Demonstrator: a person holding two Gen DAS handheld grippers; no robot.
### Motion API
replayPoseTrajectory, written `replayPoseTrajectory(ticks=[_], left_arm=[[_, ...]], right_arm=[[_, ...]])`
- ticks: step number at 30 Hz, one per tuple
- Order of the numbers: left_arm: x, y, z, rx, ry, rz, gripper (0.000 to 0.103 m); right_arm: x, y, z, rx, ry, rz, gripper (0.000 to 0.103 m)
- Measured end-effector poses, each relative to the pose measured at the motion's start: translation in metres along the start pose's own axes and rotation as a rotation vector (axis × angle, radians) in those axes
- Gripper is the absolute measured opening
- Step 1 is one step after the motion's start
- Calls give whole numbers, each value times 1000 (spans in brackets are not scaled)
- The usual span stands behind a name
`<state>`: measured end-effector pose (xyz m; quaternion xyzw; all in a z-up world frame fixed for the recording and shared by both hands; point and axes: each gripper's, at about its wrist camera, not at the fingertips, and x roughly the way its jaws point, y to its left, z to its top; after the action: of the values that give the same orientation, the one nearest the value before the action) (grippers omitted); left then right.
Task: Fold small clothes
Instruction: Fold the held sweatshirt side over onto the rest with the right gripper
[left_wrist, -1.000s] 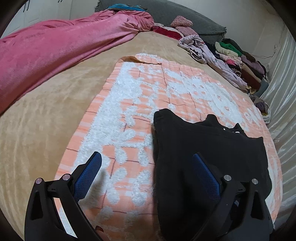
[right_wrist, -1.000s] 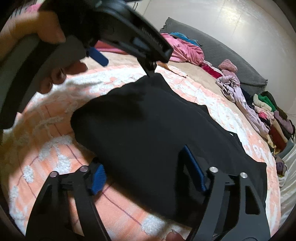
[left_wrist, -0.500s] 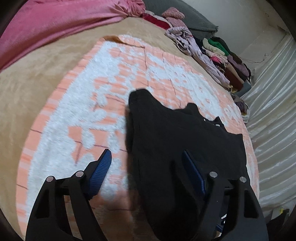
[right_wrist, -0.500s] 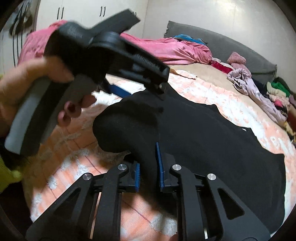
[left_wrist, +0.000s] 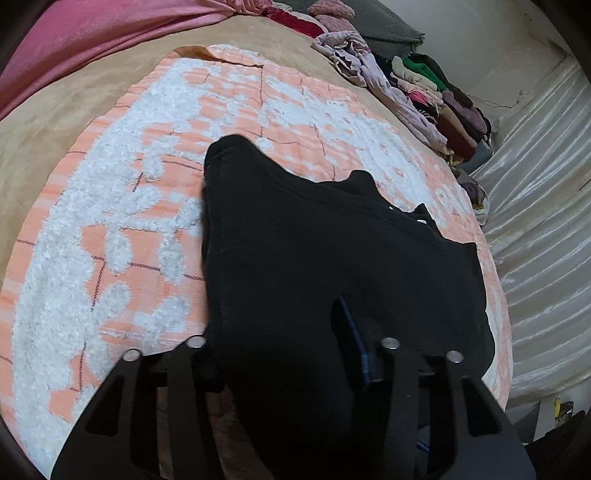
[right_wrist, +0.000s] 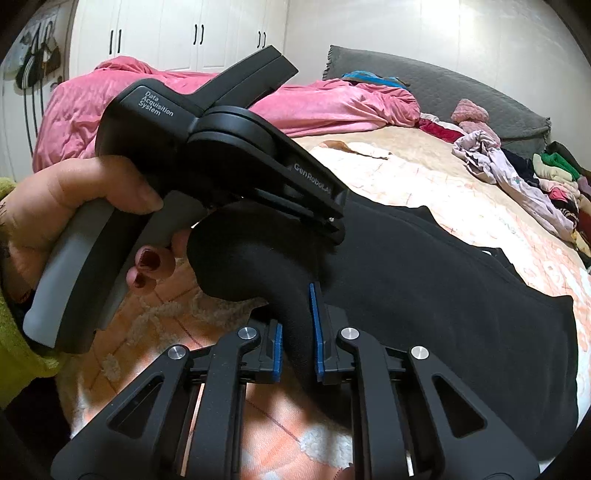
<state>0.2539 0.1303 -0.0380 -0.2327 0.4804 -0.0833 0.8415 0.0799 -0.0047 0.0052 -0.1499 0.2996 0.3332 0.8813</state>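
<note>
Right claw (right_wrist: 297, 345) is pinched tight on a bunched fold at the near edge of the black garment (right_wrist: 424, 295); I see both blue pads pressing the cloth from either side. Left claw (left_wrist: 284, 354) has just been closing, with the same garment's near-left edge between its jaws. I can see cloth filling the gap and draped over the left finger, the right blue pad (left_wrist: 356, 343) bearing on the fabric; the grip looks made, though the left pad is hidden.

In the right wrist view I see the left claw (right_wrist: 334, 225) angled down onto the garment, held by a hand (right_wrist: 85, 206) with dark red nails and a yellow-green sleeve (right_wrist: 14, 343).

Garment lies spread across the orange-and-white tufted blanket (left_wrist: 122, 206) on the bed, its near end lifted into a hump between the two claws. Pink duvet (right_wrist: 295, 107) is heaped at the far side; a row of mixed clothes (left_wrist: 417, 85) runs along the far right edge.
</note>
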Motion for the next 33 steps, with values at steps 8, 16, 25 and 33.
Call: replayPoseTrajectory(ticks=[8,16,25,33], left_arm=[[-24,-30,-4,12,-96,-5,28],[-38,-82,2,43,-121,-40,26],[-16,-172,9,139,-89,-43,25],[30,-240,1,210,-16,-14,25]], right_arm=[[-24,-18,1,65,-34,14,5],[-62,-57,-1,147,-88,-9,3],[-96,-118,-21,350,-122,-28,3],[-112,-161,-54,482,-117,-73,3]])
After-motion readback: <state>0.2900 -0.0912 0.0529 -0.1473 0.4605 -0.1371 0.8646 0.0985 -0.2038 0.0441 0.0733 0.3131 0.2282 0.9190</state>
